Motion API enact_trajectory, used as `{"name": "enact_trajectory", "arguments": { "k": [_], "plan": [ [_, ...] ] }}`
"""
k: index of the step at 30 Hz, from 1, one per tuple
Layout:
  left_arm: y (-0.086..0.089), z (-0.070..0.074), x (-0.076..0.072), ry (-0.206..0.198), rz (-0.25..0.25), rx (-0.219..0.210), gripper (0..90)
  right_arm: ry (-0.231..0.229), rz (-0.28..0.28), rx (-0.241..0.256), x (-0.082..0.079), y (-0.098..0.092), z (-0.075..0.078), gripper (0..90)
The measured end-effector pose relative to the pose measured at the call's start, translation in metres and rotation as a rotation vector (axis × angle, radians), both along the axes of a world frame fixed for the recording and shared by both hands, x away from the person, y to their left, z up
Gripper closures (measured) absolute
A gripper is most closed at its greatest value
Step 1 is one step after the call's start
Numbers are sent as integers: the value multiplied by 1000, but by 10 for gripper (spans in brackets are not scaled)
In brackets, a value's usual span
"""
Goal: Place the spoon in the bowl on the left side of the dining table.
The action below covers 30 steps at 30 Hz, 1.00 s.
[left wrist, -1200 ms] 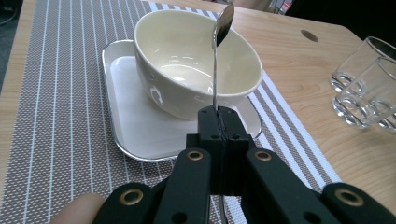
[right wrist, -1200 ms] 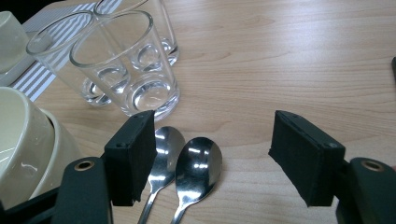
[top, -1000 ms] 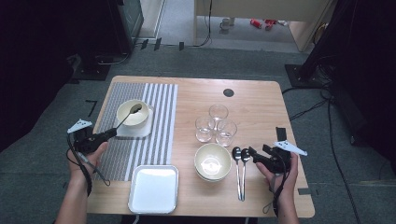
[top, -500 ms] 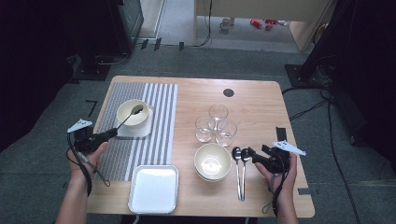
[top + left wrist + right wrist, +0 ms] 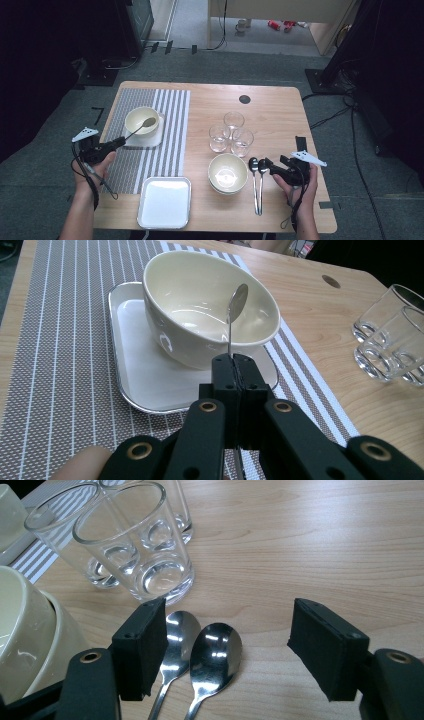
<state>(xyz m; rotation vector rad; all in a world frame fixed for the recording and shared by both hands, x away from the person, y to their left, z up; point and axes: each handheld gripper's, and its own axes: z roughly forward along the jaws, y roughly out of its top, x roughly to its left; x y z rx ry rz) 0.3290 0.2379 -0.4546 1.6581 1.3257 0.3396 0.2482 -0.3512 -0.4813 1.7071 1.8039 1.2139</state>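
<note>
Your left gripper (image 5: 233,371) pinches a spoon (image 5: 235,307) by its handle, tip over the bowl (image 5: 205,305) on the mat — lower it gently inside. Your right gripper (image 5: 227,650) hangs spread above two spoons (image 5: 212,657) on the desk (image 5: 310,540) — straddle one only.

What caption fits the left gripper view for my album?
Left gripper shut on a thin silver metal spoon held over a glossy cream bowl on a white square plate.

- The spoon (image 5: 237,305) is shiny metal.
- The bowl (image 5: 200,305) is smooth, glossy and cream.
- The mat (image 5: 55,340) looks like rough woven cloth.
- The table (image 5: 310,540) is smooth, matt wood.
- The glasses (image 5: 135,545) are clear and shiny.
- The right gripper (image 5: 227,650) has matt black pads.
</note>
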Motion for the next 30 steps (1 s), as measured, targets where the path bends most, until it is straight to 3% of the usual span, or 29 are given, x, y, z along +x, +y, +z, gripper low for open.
{"name": "enact_trajectory", "arguments": {
  "k": [13,30],
  "plan": [
    [3,4,-2,-35,32,-23,886,0,-2,-3,0,0,0,315],
    [3,7,-3,-57,47,-29,785,2,-2,-6,0,1,-1,316]
  ]
}}
